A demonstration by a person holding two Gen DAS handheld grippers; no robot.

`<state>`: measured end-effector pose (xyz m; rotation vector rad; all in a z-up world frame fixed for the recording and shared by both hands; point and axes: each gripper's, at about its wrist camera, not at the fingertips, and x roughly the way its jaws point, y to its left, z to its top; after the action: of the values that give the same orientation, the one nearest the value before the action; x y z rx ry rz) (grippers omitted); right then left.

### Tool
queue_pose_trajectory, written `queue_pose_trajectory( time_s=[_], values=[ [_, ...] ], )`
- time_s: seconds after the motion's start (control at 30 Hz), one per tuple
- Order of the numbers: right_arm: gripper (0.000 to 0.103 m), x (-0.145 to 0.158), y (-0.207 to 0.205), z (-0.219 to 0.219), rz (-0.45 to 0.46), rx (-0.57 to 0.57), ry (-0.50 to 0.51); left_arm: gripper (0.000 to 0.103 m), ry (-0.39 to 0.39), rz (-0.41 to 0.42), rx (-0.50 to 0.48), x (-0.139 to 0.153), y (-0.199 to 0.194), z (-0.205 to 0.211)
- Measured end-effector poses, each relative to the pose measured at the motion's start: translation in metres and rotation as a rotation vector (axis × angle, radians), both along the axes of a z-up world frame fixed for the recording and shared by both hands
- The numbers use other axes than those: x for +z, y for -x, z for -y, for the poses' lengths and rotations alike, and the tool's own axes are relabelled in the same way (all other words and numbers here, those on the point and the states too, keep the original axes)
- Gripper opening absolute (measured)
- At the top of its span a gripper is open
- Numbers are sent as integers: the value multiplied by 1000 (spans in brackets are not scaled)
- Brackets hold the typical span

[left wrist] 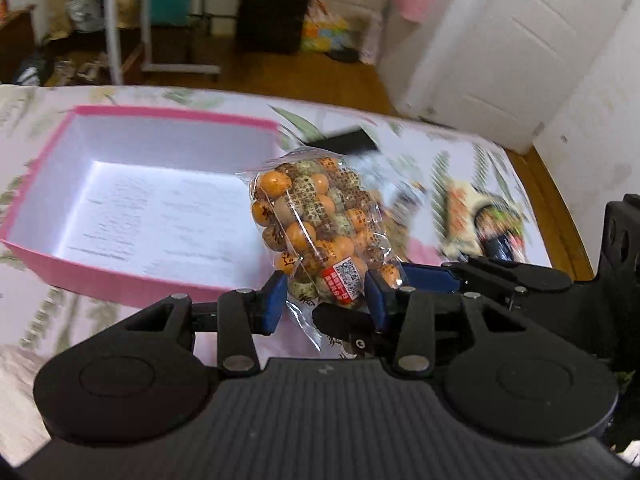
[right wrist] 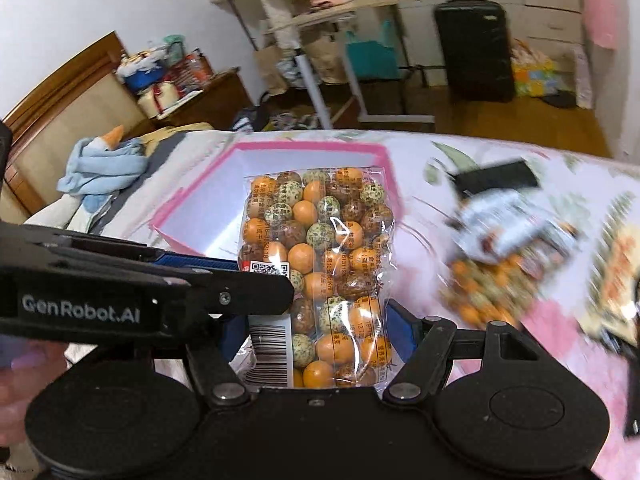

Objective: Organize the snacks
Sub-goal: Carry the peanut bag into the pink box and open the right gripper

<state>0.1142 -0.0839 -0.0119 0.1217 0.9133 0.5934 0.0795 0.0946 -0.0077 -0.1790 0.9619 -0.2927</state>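
A clear bag of orange, green and brown coated nuts [left wrist: 316, 224] stands up between the blue pads of my left gripper [left wrist: 326, 300], which is shut on its lower end. A similar bag of coated nuts [right wrist: 324, 264] lies between the blue pads of my right gripper [right wrist: 320, 328], which is shut on it. It is not clear whether both grippers hold one bag. An open pink box [left wrist: 48, 160] with a white inside lies on the bed just left of the bag; in the right wrist view the pink box [right wrist: 192, 200] is behind the bag. The left gripper's arm crosses the right wrist view at the left.
More snack packs lie blurred on the floral bedsheet to the right [right wrist: 500, 240] [left wrist: 480, 216]. A black flat object [right wrist: 496, 178] lies behind them. A blue cloth [right wrist: 104, 164] sits on the bed at the left. Beyond the bed are a rolling table [right wrist: 340, 60] and a black suitcase [right wrist: 476, 48].
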Motion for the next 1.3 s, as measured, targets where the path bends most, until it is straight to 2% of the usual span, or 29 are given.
queue_pose_trajectory(
  time_s=[0.13, 0.3, 0.43, 0.53, 0.7, 0.83, 0.9, 1.0, 1.2, 1.3],
  values=[
    [75, 4, -28, -31, 25, 43, -12, 42, -23, 43, 43, 7, -19, -33],
    [75, -7, -66, -70, 7, 87, 12, 43, -41, 8, 119, -6, -57, -63],
    [75, -23, -92, -105, 5, 154, 122, 43, -42, -58, 179, -34, -87, -81],
    [75, -38, -108, -125, -1, 222, 214, 43, 10, -118, 220, -60, -105, -97],
    [75, -56, -118, -139, 52, 318, 360, 43, 108, -176, 248, -94, -120, -109],
    [78, -62, -114, -140, 120, 354, 461, 44, 140, -203, 242, -110, -128, -103],
    [78, -61, -109, -138, 178, 358, 478, 45, 136, -198, 238, -114, -129, -98],
    [80, -48, -101, -127, 225, 326, 465, 47, 108, -164, 224, -109, -124, -91],
    [80, -2, -79, -61, 161, 235, 237, 48, 82, -46, 162, -65, -95, -79],
    [80, 14, -59, -21, 141, 186, 156, 48, 71, -8, 109, -43, -77, -69]
  ],
)
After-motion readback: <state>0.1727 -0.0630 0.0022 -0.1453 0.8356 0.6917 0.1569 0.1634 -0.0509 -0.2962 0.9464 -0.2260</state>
